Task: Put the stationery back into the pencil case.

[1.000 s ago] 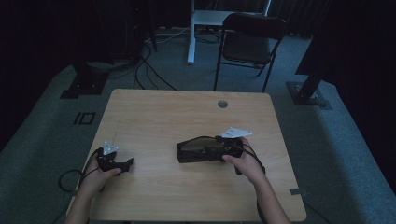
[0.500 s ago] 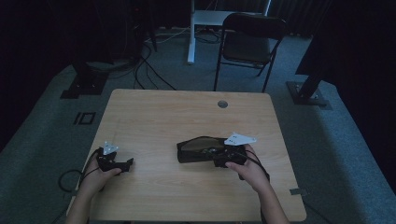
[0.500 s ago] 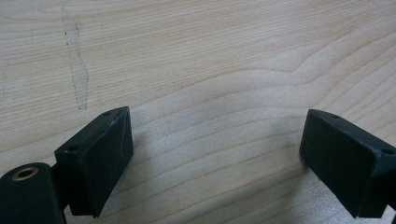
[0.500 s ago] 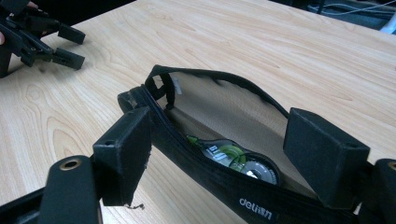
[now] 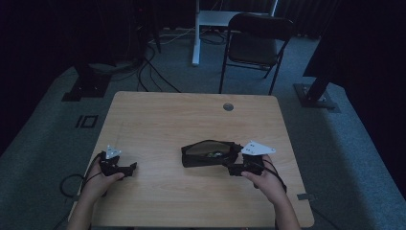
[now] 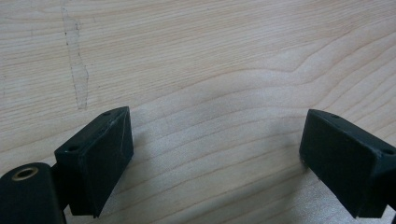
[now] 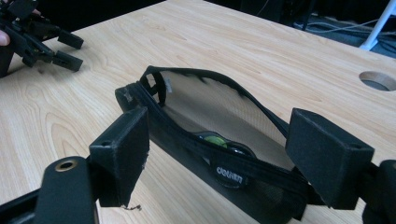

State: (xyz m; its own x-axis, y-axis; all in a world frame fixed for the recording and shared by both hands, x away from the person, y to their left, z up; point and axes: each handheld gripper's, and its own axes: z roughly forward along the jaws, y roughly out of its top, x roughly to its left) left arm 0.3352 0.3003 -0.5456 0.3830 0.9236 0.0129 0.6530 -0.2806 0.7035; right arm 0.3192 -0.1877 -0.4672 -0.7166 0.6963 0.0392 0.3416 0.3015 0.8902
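A black zip pouch (image 5: pixel 208 153) lies on the wooden table (image 5: pixel 167 120), right of the middle. Its zip is open, showing a tan lining (image 7: pixel 210 105) and something green (image 7: pixel 214 140) deep inside. My right gripper (image 5: pixel 232 168) is at the pouch's near right end, open; in the right gripper view (image 7: pixel 222 121) the wide-apart jaws frame the pouch's near edge without closing on it. My left gripper (image 5: pixel 127 167) rests near the table's front left, well away from the pouch. It is open over bare wood (image 6: pixel 217 121) with nothing between its jaws.
A round cable hole (image 5: pixel 228 106) sits near the table's far edge. Beyond the table stand a dark folding chair (image 5: pixel 256 36) and a white desk leg (image 5: pixel 195 33), with cables on the floor. Bare wood lies between the two grippers.
My right gripper has drawn back a little toward the table's near edge, by the pouch's right end. The pouch and the left gripper have stayed put.
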